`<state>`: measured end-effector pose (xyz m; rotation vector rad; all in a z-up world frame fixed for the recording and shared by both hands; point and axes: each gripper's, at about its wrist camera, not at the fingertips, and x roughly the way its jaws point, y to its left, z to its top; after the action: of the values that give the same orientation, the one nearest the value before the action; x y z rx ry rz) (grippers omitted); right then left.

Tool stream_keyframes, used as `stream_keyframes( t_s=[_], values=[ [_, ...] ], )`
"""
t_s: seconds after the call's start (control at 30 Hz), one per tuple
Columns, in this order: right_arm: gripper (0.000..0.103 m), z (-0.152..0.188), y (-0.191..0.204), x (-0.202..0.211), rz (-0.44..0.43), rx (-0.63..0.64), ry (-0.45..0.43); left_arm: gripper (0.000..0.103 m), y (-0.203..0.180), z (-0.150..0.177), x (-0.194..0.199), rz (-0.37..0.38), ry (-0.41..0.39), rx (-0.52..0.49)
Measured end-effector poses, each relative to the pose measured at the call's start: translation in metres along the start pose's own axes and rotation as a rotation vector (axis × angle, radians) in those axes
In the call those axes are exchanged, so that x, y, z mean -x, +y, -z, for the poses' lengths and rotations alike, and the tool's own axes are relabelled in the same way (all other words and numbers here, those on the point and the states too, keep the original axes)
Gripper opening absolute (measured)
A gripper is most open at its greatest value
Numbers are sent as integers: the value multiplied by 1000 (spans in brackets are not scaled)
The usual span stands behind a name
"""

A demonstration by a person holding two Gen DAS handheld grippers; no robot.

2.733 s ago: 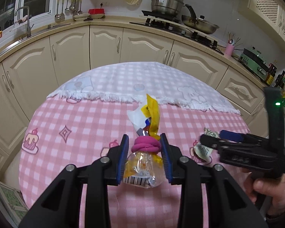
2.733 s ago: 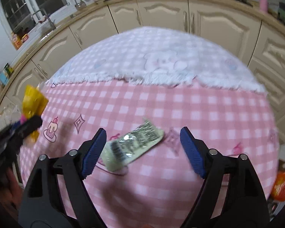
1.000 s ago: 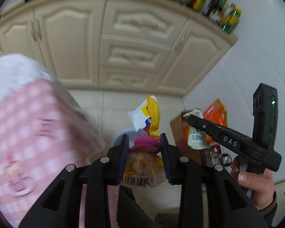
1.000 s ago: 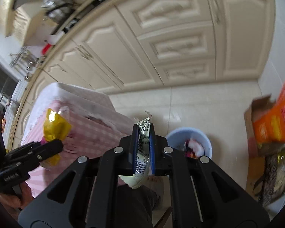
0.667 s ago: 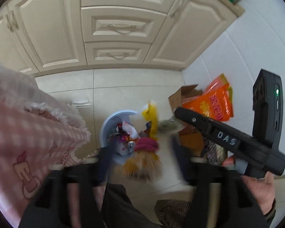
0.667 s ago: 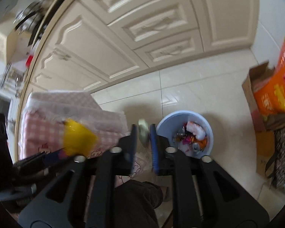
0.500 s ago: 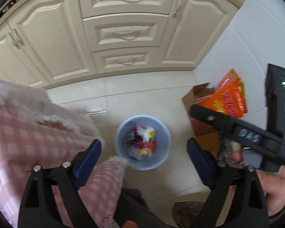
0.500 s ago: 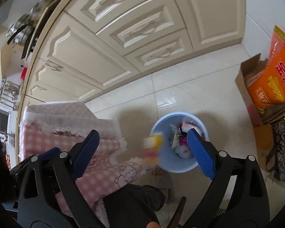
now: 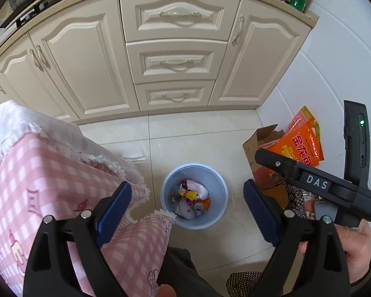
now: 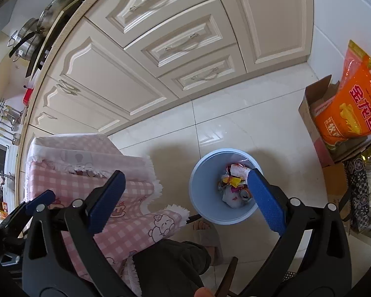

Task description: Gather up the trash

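Observation:
A light blue trash bin (image 9: 214, 216) (image 10: 197, 195) stands on the tiled floor below both grippers, with mixed wrappers and a can (image 9: 191, 198) (image 10: 235, 185) inside. My left gripper (image 9: 185, 210) hangs above it, open, nothing between its blue pads. My right gripper (image 10: 185, 201) is open too and holds nothing; the bin shows just inside its right finger. In the left wrist view the right gripper's black body (image 9: 316, 188) sits at the right, held by a hand (image 9: 346, 245).
The pink checked tablecloth (image 9: 37, 173) (image 10: 86, 173) hangs at the left, its corner reaching the bin. Cream cabinets (image 9: 173, 61) line the back. A cardboard box with an orange bag (image 9: 301, 146) (image 10: 351, 109) sits at the right wall. The person's leg (image 10: 170, 262) and foot are below.
Both grippers swung from the table to above the bin and opened. The yellow bagged snack and the flat wrapper dropped out of the jaws and are gone from them.

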<state>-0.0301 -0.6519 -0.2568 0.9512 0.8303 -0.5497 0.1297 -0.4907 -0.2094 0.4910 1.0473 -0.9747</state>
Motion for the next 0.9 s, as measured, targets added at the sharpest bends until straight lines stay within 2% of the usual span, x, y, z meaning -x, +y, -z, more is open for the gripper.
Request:
stream_keyframes(
  t_s=[0.23, 0.4, 0.7, 0.9],
  values=[
    [97, 0, 22, 28, -10, 35, -51, 90, 4, 5, 42, -5, -82, 2],
    [97, 1, 44, 53, -28, 68, -96, 90, 12, 11, 86, -32, -171, 24],
    [97, 10, 107, 99, -89, 175, -178, 90, 35, 27, 164, -85, -321, 65],
    [97, 24, 165, 131, -152, 283, -224, 90, 59, 49, 216, -139, -419, 113]
  ],
)
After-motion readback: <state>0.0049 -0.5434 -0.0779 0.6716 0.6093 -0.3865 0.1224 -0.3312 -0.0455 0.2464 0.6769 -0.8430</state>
